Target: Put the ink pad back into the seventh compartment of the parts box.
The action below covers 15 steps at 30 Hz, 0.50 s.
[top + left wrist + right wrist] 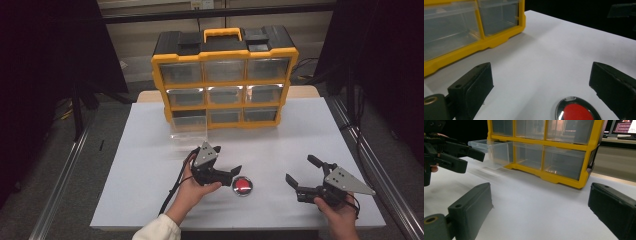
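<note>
We record the round disc (242, 186) as having a glossy red centre inside a polished, mirror-like metal rim. The left gripper (235, 174) and right gripper (300, 176) appear to be matt black plastic, their pads (480, 85) faintly rough. The grey plate (346, 181) looks like dull metal. The organiser (225, 54) shows smooth yellow and black plastic with clear, shiny plastic drawers (188, 121). The table cover (150, 165) is matt white, paper-like.
</note>
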Each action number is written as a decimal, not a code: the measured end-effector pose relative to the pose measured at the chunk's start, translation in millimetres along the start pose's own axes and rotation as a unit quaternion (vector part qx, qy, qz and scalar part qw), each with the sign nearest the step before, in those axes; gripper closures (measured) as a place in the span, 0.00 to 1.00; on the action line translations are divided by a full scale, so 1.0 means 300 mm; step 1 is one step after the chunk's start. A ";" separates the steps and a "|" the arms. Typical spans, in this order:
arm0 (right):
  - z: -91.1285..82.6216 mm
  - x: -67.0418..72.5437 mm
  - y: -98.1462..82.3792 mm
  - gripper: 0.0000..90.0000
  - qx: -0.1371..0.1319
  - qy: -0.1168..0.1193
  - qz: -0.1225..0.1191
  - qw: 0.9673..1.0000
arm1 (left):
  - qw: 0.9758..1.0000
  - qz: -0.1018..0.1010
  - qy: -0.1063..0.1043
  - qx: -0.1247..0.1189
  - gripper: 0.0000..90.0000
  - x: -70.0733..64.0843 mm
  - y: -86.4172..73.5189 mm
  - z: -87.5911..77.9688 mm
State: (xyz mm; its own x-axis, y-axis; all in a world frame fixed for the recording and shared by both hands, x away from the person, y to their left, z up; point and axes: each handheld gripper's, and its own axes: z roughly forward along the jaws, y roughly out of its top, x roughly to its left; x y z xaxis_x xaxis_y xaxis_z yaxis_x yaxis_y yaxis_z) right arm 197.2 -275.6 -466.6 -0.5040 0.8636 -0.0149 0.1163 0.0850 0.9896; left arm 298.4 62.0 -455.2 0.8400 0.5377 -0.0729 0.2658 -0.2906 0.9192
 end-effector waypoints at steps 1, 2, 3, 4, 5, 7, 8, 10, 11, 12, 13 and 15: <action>0.000 0.000 0.000 0.05 0.000 0.000 0.000 1.000 | 1.000 0.003 -0.002 0.003 0.06 -0.002 -0.001 0.001; 0.000 0.000 0.000 0.05 0.000 0.000 0.000 1.000 | 1.000 0.003 -0.007 0.006 0.06 -0.005 -0.002 0.004; -0.001 0.000 0.000 0.05 0.000 0.000 0.000 1.000 | 1.000 0.004 -0.012 0.006 0.06 -0.006 -0.003 0.007; -0.001 -0.001 0.000 0.05 0.001 0.001 0.000 1.000 | 1.000 0.006 -0.015 0.006 0.06 -0.008 -0.005 0.011; -0.001 -0.001 0.000 0.05 0.001 0.001 0.000 1.000 | 1.000 0.010 -0.017 0.013 0.06 -0.010 -0.006 0.012; -0.002 -0.001 0.000 0.05 0.000 0.001 0.000 1.000 | 0.999 0.015 -0.018 0.023 0.06 -0.012 -0.008 0.015; -0.002 -0.001 0.000 0.05 0.001 0.001 0.000 1.000 | 0.999 0.011 -0.022 0.023 0.06 -0.015 -0.010 0.019; -0.002 -0.001 0.000 0.05 0.000 0.000 -0.001 1.000 | 0.999 0.015 -0.027 0.029 0.06 -0.017 -0.013 0.022; -0.001 -0.001 0.000 0.05 0.000 0.000 0.000 1.000 | 0.999 0.014 -0.027 0.035 0.06 -0.019 -0.014 0.023; -0.002 -0.001 0.001 0.05 0.001 0.001 0.000 1.000 | 0.999 0.016 -0.035 0.032 0.06 -0.019 -0.016 0.027; -0.002 -0.001 0.001 0.05 0.000 -0.002 0.000 1.000 | 0.999 0.018 -0.031 0.041 0.06 -0.022 -0.016 0.026; -0.002 -0.002 0.001 0.05 -0.001 -0.001 0.000 1.000 | 0.998 0.018 -0.038 0.041 0.06 -0.026 -0.018 0.031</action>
State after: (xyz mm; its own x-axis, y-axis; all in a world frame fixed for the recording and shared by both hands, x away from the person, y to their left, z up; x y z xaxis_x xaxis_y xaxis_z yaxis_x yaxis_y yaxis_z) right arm 197.1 -276.2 -466.3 -0.5031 0.8641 -0.0157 0.1140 0.0844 0.9899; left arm 294.8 52.1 -463.2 0.8820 0.4657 -0.0718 0.2696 -0.3740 0.8874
